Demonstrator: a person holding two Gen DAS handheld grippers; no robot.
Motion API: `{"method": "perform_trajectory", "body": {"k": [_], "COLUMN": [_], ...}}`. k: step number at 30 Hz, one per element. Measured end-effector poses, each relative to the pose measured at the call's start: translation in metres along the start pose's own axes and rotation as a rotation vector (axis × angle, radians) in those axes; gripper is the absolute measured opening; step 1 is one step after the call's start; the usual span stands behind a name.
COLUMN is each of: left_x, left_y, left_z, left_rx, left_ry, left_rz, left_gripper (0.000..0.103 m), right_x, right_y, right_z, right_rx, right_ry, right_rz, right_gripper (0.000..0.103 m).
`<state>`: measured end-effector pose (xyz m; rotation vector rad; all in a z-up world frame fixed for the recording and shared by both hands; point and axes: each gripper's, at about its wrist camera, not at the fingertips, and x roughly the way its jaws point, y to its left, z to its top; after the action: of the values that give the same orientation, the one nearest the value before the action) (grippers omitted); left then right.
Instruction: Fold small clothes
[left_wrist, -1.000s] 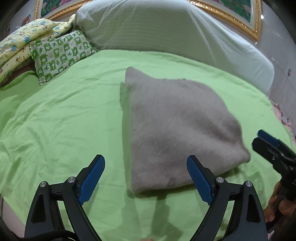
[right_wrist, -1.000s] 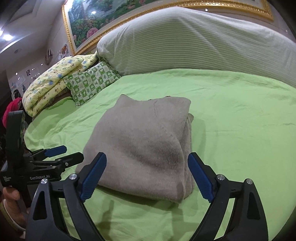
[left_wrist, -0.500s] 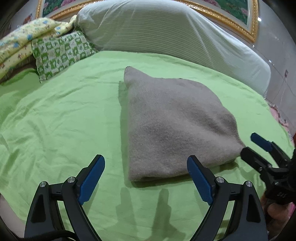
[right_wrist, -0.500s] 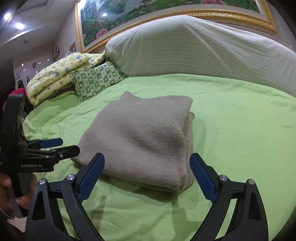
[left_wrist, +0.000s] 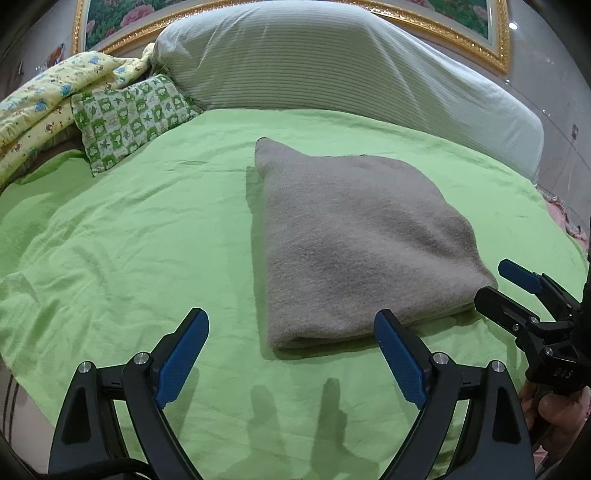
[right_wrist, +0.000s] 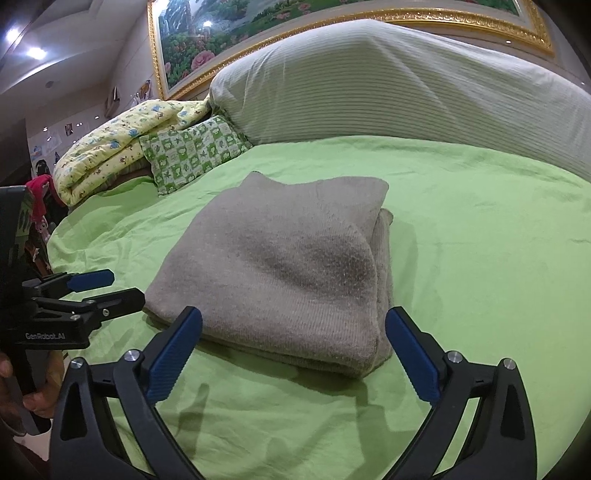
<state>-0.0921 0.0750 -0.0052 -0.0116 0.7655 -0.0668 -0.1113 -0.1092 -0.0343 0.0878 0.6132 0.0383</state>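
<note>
- Left wrist view. The left gripper (left_wrist: 291, 354) is spread wide and holds nothing; it hovers over the green sheet (left_wrist: 129, 240) just short of the near edge of the grey garment (left_wrist: 354, 243), which lies folded in a compact stack at mid-bed. The right gripper (left_wrist: 506, 284) shows at the right edge, close to the garment's near right corner, its fingers parted and empty.
- Step, as judged: the fold looks finished and both tools stand off. The next move probably calls for either a last squaring of the edges or carrying the stack aside, gripping through all layers so none slips.
- Against the earlier frames: the garment now sits farther from the camera, so the left gripper has drawn back; the stack's shape is unchanged.
- Right wrist view. The right gripper (right_wrist: 295, 343) is likewise spread and empty, its tips flanking the near fold without touching. The stacked layers show at the right edge of the garment (right_wrist: 280, 266). The left gripper (right_wrist: 107, 291) shows at left, fingers parted, beside the near left corner.
- Against the earlier frames: the view has risen slightly; the garment has not shifted.
</note>
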Motion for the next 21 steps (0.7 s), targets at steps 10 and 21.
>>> {"method": "perform_trajectory", "body": {"k": [10,21], "left_x": [-0.0084,-0.0050], "left_y": [-0.0066,-0.0091], "left_z": [-0.0033,-0.0050], "left_rx": [0.029,0.030], "left_ry": [-0.023,-0.003], "left_rz": [0.027,0.045], "left_gripper": [0.092,0.092], "right_x": [-0.0024,-0.0022], "right_y": [0.0075,0.0077], "right_z": [-0.0035,-0.0033], "right_rx": [-0.027,-0.017], "right_ry": [-0.006,-0.004], "right_rz": [0.003,0.009], "right_gripper": [0.101,0.102]}}
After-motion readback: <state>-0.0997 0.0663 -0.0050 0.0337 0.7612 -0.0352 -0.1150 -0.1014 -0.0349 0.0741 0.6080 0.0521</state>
